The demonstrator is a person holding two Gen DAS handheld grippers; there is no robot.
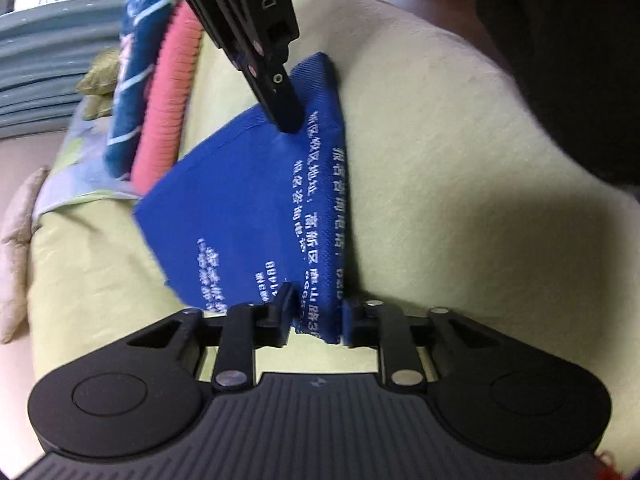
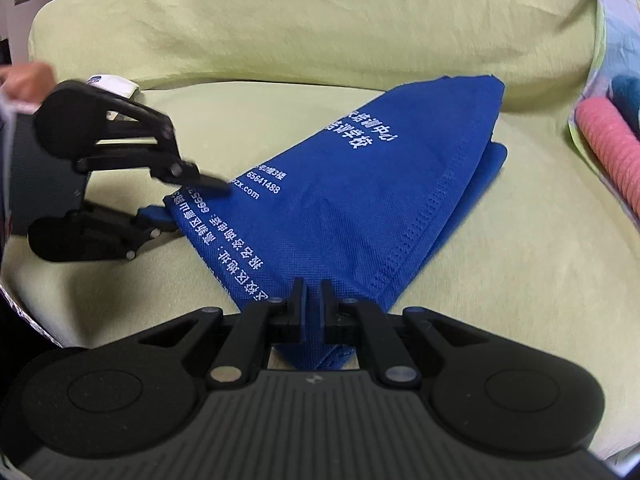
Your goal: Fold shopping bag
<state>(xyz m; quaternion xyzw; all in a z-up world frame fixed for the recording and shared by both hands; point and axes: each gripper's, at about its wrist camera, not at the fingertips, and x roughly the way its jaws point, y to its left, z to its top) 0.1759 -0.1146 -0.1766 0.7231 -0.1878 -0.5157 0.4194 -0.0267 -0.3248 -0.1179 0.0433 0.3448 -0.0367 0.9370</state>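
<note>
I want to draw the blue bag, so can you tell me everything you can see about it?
The bag is bright blue, of a woven-looking fabric with dotted stitched seams and white printed writing. It is folded into a flat, layered wedge and lies on a pale green cloth. The right gripper is shut on its narrow corner. At another corner the left gripper has the fabric between its fingers; whether they press on it is unclear.

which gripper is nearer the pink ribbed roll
Right. The right gripper grips the blue bag's corner nearer the pink ribbed roll; the left gripper straddles the bag's opposite end, farther away.
</note>
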